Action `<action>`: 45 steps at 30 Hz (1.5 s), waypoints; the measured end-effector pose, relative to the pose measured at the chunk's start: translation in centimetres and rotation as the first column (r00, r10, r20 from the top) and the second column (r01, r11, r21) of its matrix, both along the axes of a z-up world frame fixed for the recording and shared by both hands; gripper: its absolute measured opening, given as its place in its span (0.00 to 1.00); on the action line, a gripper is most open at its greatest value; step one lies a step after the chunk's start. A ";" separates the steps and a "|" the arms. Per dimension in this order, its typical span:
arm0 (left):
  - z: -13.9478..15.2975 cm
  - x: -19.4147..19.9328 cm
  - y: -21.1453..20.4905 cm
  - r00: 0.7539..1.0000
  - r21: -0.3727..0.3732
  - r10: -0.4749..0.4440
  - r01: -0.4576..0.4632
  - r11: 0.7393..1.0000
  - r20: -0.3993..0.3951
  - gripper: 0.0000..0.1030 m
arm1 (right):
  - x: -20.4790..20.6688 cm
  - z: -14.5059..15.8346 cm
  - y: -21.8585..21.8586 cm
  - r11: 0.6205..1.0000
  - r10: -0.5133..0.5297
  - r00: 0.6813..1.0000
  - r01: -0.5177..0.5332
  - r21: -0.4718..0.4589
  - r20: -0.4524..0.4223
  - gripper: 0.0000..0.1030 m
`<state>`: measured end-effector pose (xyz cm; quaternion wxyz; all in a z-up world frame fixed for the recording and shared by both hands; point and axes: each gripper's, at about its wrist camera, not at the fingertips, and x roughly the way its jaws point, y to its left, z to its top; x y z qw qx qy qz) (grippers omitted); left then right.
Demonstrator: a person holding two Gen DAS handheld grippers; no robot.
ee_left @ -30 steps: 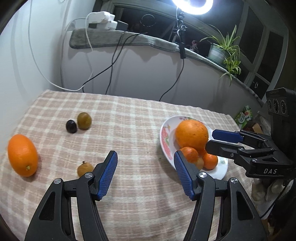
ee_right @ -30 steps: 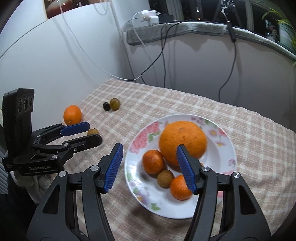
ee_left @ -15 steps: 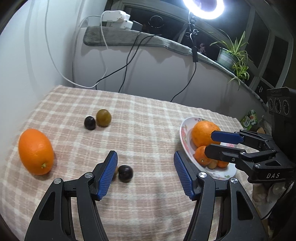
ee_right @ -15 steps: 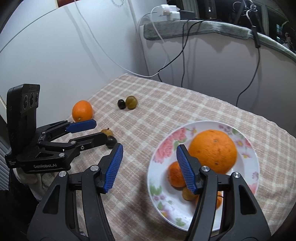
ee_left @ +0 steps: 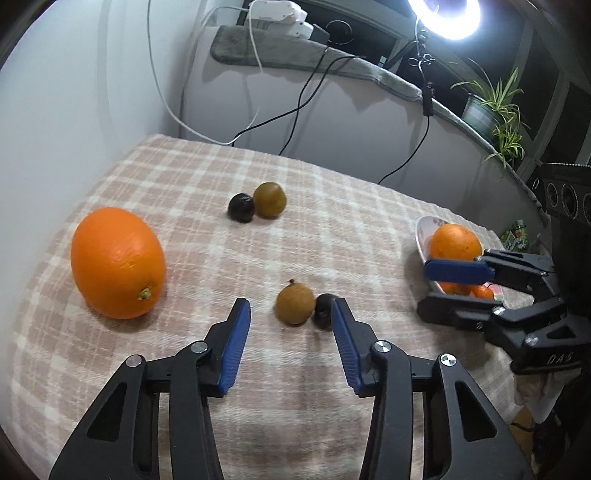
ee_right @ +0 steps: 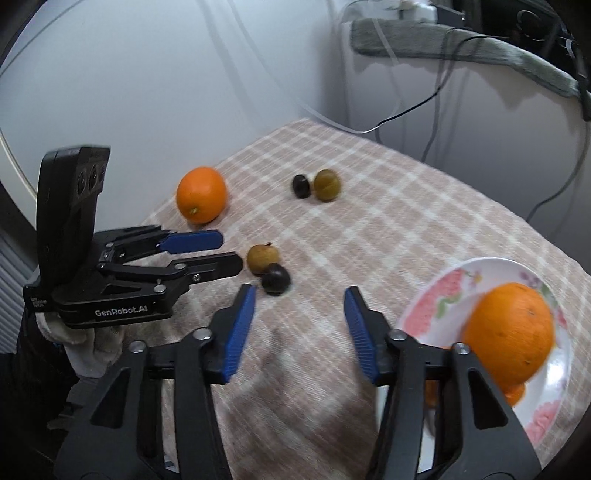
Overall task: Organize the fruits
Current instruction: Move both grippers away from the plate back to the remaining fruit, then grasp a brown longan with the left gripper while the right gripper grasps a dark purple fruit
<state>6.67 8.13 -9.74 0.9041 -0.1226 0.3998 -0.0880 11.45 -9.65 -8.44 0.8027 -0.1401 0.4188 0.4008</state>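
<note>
Checked cloth covered the surface (ee_left: 369, 229). Only the left view showed the ring light (ee_left: 445, 16). Both left gripper (ee_left: 290, 314) and right gripper (ee_right: 299, 295) had just been narrowing, empty, brown fruit (ee_left: 294, 302) just beyond the fingers.

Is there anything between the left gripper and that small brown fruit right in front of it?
Nothing visible. The left gripper, whose jaws have just been closing, is open and empty, with bare tablecloth up to the brown fruit. A dark fruit touches its right side, beside the right fingertip.
</note>
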 end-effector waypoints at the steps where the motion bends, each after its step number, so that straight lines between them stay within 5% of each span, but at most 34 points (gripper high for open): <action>1: -0.1 0.1 0.2 1.000 -0.009 0.000 0.000 1.000 -0.006 0.40 | 0.0 -0.3 0.5 1.000 0.012 1.000 -0.012 -0.011 0.000 0.44; 16: -1.1 1.9 0.9 0.998 -0.097 -0.026 0.020 0.995 -0.060 0.37 | 0.3 -3.3 4.7 0.989 0.083 0.996 -0.081 -0.125 0.016 0.36; 45: -1.9 2.8 0.4 0.996 -0.118 -0.028 0.018 0.993 -0.085 0.24 | 1.1 -4.5 5.4 0.991 0.064 0.998 -0.063 -0.118 0.008 0.24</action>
